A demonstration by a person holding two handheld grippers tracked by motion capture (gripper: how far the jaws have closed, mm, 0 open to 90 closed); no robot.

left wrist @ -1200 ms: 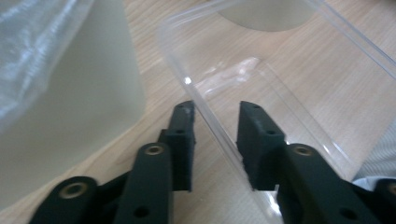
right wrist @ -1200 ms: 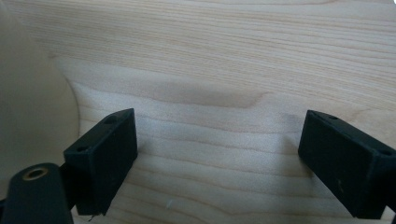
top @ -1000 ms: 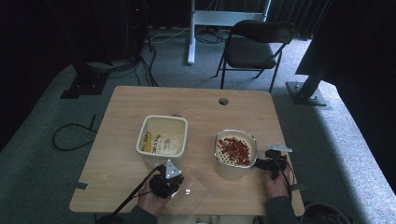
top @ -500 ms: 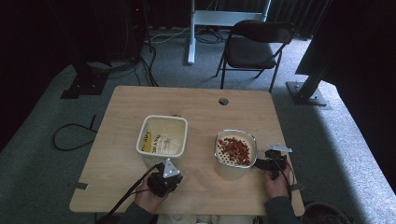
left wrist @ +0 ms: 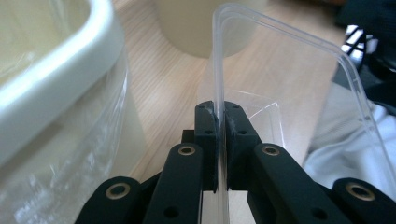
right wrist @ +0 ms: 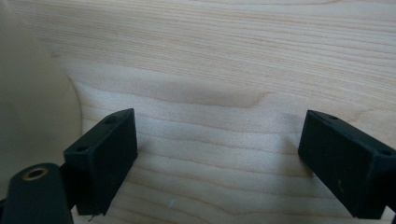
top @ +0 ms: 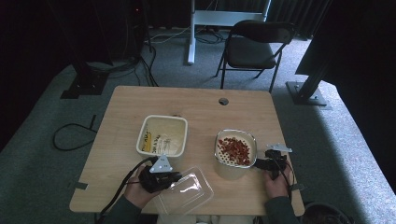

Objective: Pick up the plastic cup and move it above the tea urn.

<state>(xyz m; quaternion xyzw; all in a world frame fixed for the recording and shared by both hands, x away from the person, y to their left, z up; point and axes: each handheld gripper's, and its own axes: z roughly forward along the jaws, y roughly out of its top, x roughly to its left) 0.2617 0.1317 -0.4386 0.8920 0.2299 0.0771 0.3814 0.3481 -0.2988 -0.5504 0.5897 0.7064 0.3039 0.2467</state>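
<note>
While the left hand-held gripper (left wrist: 219, 126) pinches the rim of a clear plastic lid (top: 184, 190) at the table's (top: 205, 107) near edge, the right hand-held gripper (right wrist: 219, 163) sits spread wide, empty, beside the bowl of red pieces (top: 236, 150).

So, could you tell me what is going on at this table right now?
A person works at a wooden table with a hand-held tool in each hand. The left tool is shut on the rim of a clear plastic lid, near the table's front edge beside a cream square container. The right tool is open and holds nothing, resting next to a cream tub of red pieces.
</note>
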